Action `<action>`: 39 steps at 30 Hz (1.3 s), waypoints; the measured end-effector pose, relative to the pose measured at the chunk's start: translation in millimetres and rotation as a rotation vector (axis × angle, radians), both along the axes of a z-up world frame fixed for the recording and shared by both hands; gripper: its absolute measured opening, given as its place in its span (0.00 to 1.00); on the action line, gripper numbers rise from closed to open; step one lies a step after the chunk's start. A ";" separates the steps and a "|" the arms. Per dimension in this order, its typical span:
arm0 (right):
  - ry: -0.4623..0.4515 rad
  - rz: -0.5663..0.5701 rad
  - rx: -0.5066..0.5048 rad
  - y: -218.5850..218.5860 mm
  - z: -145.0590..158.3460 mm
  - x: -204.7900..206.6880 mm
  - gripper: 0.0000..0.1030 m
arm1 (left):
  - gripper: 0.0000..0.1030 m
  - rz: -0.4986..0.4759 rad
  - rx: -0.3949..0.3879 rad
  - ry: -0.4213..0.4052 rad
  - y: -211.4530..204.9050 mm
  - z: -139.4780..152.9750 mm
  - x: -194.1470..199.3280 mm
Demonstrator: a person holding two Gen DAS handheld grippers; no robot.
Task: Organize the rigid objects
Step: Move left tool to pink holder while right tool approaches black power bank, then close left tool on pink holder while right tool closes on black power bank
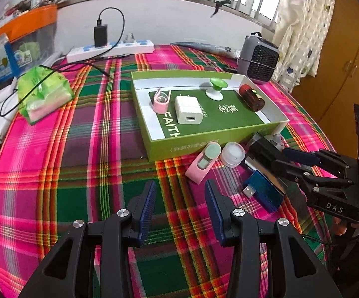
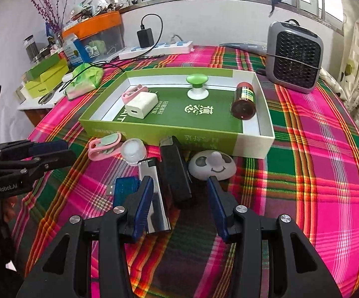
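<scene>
Green box: the shallow cardboard box (image 2: pixel 179 134) sits mid-table on the plaid cloth (image 2: pixel 316 149) and serves as the collecting tray; printed inside are "FAITH" and large Chinese characters, with more Chinese print on its front wall.
Already inside: 4 items, namely a white charger (image 2: pixel 139 105), a pink clip (image 1: pixel 160 100), a green-topped knob (image 2: pixel 196 84) and a brown bottle (image 2: pixel 244 101) lying on its side against the right wall.
Waiting outside: 6 items lie just beside the front wall, apparently staged for sorting: a second pink clip (image 2: pixel 103 146), a white cap (image 2: pixel 134 151), a silver lighter (image 2: pixel 153 198), a black lighter (image 2: pixel 175 171), a blue USB stick (image 2: pixel 124 190) and a white panda toy (image 2: pixel 211 166).
Right gripper: the right gripper (image 2: pixel 179 188) is spread wide and holds nothing; its fingers straddle the black lighter, which looks like the next pick.
Left gripper: the left gripper (image 1: pixel 180 193) is likewise spread and empty, hanging over bare cloth near the second pink clip, well clear of the other.
Writing on tools: "DAS" reads on the right gripper in the left view, "GenRobot.AI" on the left gripper in the right view.
Background: a grey fan (image 2: pixel 295 57) and a power strip (image 2: pixel 154 48) stand behind the box.
</scene>
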State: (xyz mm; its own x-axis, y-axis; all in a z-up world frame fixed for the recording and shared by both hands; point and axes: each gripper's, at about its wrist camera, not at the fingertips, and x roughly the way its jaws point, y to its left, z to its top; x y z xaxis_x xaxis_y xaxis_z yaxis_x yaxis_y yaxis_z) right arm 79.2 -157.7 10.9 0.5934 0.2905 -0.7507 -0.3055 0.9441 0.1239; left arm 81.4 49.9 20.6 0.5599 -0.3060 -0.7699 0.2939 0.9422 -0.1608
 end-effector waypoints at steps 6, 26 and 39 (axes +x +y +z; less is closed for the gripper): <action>-0.008 0.012 -0.011 4.9 0.0 0.0 0.44 | 0.39 -0.022 0.007 -0.006 -3.1 1.4 1.1; 0.043 0.022 0.066 0.0 -7.0 12.7 0.27 | 0.39 -0.078 0.043 0.004 -22.5 -4.0 22.4; 0.043 0.029 0.070 -4.2 -6.0 8.9 0.26 | 0.39 -0.104 0.042 0.032 -38.0 -11.7 26.1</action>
State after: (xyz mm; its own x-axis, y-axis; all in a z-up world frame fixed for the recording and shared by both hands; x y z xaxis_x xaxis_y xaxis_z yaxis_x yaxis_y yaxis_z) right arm 88.1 -161.9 4.9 0.5518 0.3595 -0.7525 -0.3253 0.9236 0.2027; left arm 107.6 11.9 8.9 0.5015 -0.3282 -0.8005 0.3857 0.9130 -0.1327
